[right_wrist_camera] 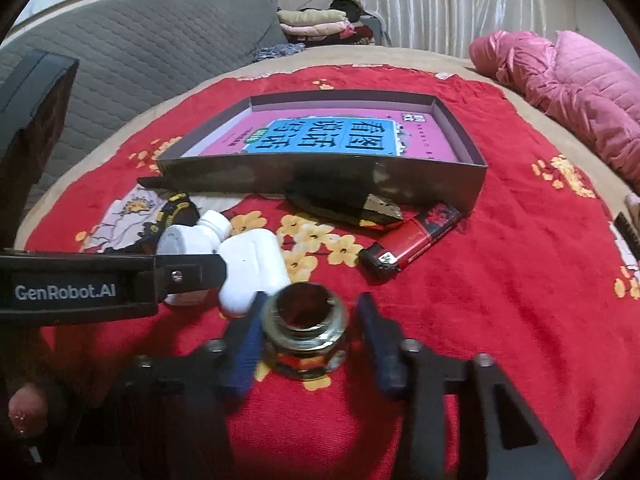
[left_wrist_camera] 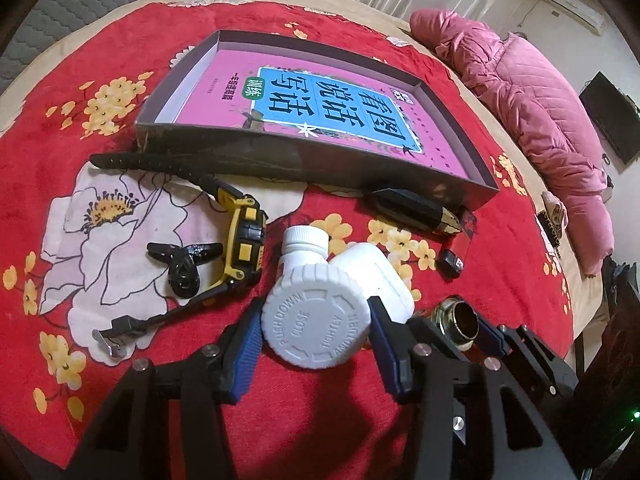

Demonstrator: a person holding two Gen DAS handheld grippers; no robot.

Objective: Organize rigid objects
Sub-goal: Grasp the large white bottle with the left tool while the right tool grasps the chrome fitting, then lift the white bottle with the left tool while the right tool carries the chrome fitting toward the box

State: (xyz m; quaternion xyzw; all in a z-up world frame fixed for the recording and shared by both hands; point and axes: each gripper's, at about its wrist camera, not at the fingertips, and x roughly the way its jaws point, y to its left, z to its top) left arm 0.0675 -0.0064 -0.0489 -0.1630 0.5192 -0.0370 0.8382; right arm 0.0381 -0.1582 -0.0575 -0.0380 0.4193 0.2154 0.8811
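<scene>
While only a book [left_wrist_camera: 304, 104] lies in the box [left_wrist_camera: 320, 168], the left hand-held gripper [left_wrist_camera: 316, 344] pinches a white bottle [left_wrist_camera: 316, 332]; the right hand-held gripper [right_wrist_camera: 308, 336] straddles a metal fitting [right_wrist_camera: 304, 320], contact unclear.

I saw a red bedspread [left_wrist_camera: 360, 420] with yellow and white flowers. The box [left_wrist_camera: 320, 160] was dark grey, its book [left_wrist_camera: 304, 96] pink and blue. The bottles [left_wrist_camera: 316, 332] were white, the watch [left_wrist_camera: 244, 240] black and yellow, the lighter [right_wrist_camera: 412, 240] red and black, my claw pads [left_wrist_camera: 244, 356] blue.
</scene>
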